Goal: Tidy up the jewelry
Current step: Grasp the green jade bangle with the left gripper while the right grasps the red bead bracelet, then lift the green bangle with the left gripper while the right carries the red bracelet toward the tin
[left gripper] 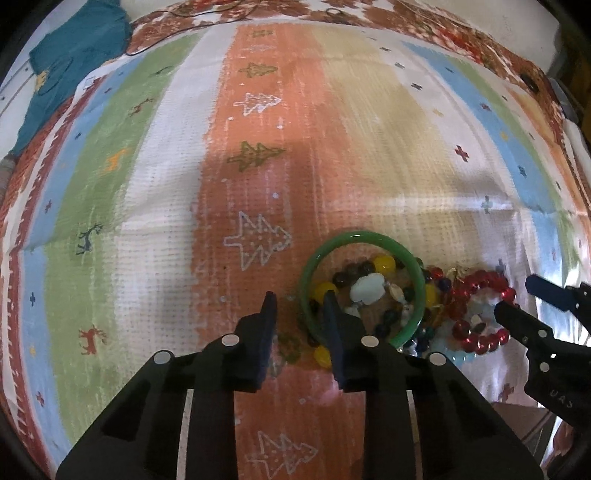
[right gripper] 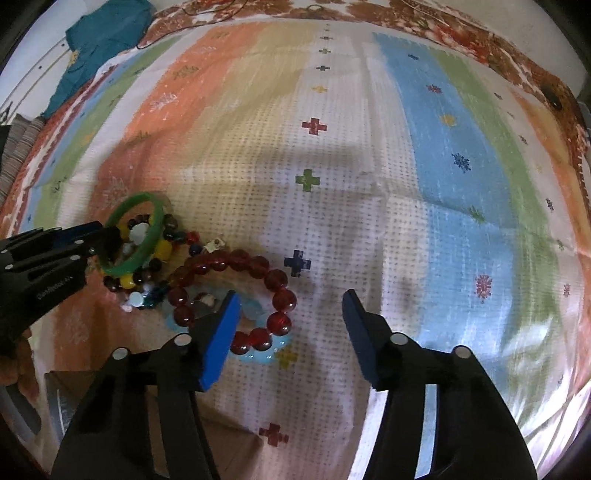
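Just ahead of the left gripper (left gripper: pixel 300 303) lies the jewelry pile on a striped cloth (left gripper: pixel 369 129). Its jaws stand narrowly apart, gripping nothing; the right-hand finger reaches inside the green bangle (left gripper: pixel 360 236), the other finger rests outside the ring, so the bangle's near rim sits between them, not pinched. Inside and under the bangle lies a strand of mixed beads (left gripper: pixel 384 264), yellow, dark and white. To that gripper's right, touching the mixed beads, is the red bracelet (left gripper: pixel 491 280). The right gripper (right gripper: pixel 291 304) is spread wide and empty; its left finger hangs over the near side of the red bracelet (right gripper: pixel 275 278), with a pale blue ring (right gripper: pixel 258 356) beneath it. Far ahead to the left lies a teal garment (right gripper: pixel 107 33).
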The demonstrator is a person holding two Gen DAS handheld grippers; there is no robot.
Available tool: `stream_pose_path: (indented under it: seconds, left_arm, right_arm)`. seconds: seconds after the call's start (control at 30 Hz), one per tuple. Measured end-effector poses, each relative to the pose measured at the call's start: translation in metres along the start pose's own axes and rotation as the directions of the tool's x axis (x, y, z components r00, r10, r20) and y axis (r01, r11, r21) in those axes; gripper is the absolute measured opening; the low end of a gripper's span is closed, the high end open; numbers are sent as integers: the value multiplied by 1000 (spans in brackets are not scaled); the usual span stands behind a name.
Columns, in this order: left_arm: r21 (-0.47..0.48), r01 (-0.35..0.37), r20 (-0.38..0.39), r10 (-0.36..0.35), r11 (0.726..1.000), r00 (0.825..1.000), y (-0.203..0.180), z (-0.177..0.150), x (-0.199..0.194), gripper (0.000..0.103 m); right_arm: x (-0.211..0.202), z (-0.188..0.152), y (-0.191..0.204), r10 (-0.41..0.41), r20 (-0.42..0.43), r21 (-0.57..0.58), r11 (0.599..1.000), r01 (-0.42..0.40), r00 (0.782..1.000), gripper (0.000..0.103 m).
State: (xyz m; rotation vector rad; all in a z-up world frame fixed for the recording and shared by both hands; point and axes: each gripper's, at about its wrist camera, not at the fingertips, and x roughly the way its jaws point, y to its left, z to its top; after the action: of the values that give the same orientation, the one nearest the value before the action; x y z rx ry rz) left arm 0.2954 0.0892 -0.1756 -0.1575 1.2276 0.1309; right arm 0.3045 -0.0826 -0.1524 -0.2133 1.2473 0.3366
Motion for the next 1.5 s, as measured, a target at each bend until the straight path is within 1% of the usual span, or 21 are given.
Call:
stream_pose_path:
  seconds: [0.03,0.1,0.17,0.3,0.33,0.4,0.43,0.63,0.8,0.97,1.23,1.37,1.5]
  left_arm:
    - [-4,7,-1,-8,1000,1000,0,0,0,15]
    - [-3,9,4,-9,1000,1000,-2,1,0,13]
    - [-3,10,12,-10,1000,1000,-2,0,0,9]
    - [-10,4,21,-4,1000,1000,0,0,-2,8]
    - [-12,-1,24,1,1000,1000,0,1,-3,7]
    - [-18,-12,29,12,1000,999,1,1,-6,7]
    - [-22,-10,31,11,1000,999,2,0,-8,7]
    - [-25,4,47,-3,1000,999,1,-1,-18,7]
    - [-15,35,72,-33,999,997,-4,-3,-34,7]
    - [-33,42,88,-39,999,995,-1,-6,-47,7]
    - [-29,41,125,-37,999,991,0,-14,-73,7]
    - [-26,44,154,-39,999,987,0,-16,-88,7]
    - [-29,42,154,-37,999,987,2,-18,-91,7]
  right_arm:
    - [2,0,1,3,-5,-4,1000,-3,1000,53]
    - [3,1,0,10,-2,1,1000,-10,1000,49]
    - [3,1,1,24,-3,4,1000,-23,1000,41]
    - [3,2,1,53,-4,-7,999,-53,999,30]
    - [3,3,2,57,-3,-10,998,-57,998,26]
    - [2,3,3,50,0,-18,999,-50,999,22]
    - [1,3,3,44,2,-18,999,-44,999,15]
    - [-5,2,-1,61,11,-11,998,-61,998,15]
    - [-25,2,0,59,46,-21,998,-58,997,14]
    - [-44,1,0,46,87,-28,999,-44,995,14]
    - [-70,-6,2,62,134,-30,998,-58,989,14]
    - [-77,-9,3,56,147,-34,998,-51,988,14]
    - [-82,-13,5,50,155,-39,998,-45,987,14]
